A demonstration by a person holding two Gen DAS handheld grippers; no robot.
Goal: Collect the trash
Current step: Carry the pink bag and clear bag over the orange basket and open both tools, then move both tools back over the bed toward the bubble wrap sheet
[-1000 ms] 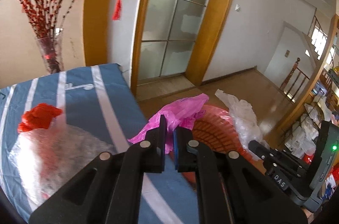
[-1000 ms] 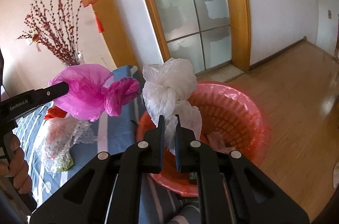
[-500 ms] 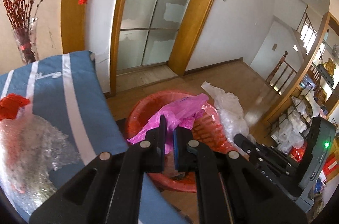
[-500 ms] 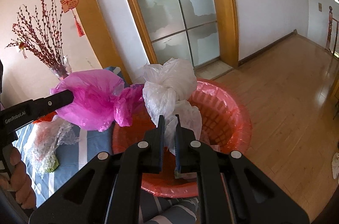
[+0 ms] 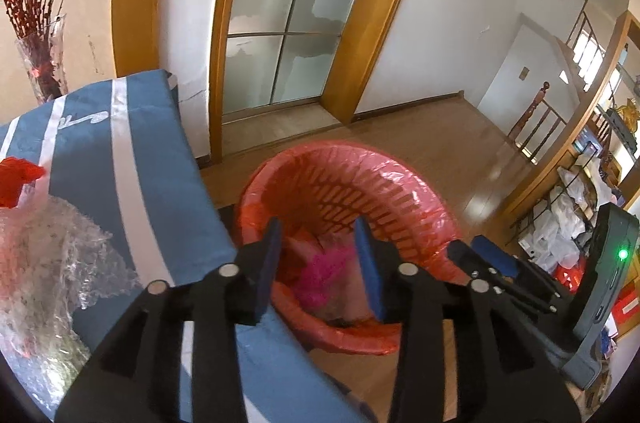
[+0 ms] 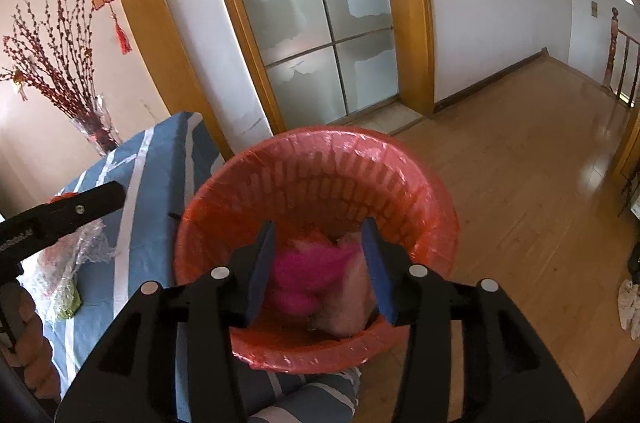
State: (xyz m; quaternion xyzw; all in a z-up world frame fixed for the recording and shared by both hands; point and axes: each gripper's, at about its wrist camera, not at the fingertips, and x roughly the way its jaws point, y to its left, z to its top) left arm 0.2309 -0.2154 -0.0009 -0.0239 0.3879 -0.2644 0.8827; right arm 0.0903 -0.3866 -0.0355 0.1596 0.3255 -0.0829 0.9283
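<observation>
Right wrist view: red basket (image 6: 320, 159) fills the centre.
Basket contents: pink bag (image 6: 304, 275) and white bag (image 6: 348, 299) now lie inside, where a second ago I held both above it.
Table (image 5: 132, 183): bubble wrap (image 5: 44, 263) waits at nine o'clock.
Right gripper (image 6: 320, 267): jaws have just opened, empty.
Left gripper (image 5: 318, 259): likewise just opened, empty.

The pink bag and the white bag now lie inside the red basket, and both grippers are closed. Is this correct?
Not quite. The pink bag and the white bag do lie inside the red basket, but both grippers are open: the right gripper in the right wrist view, the left gripper in the left.
</observation>
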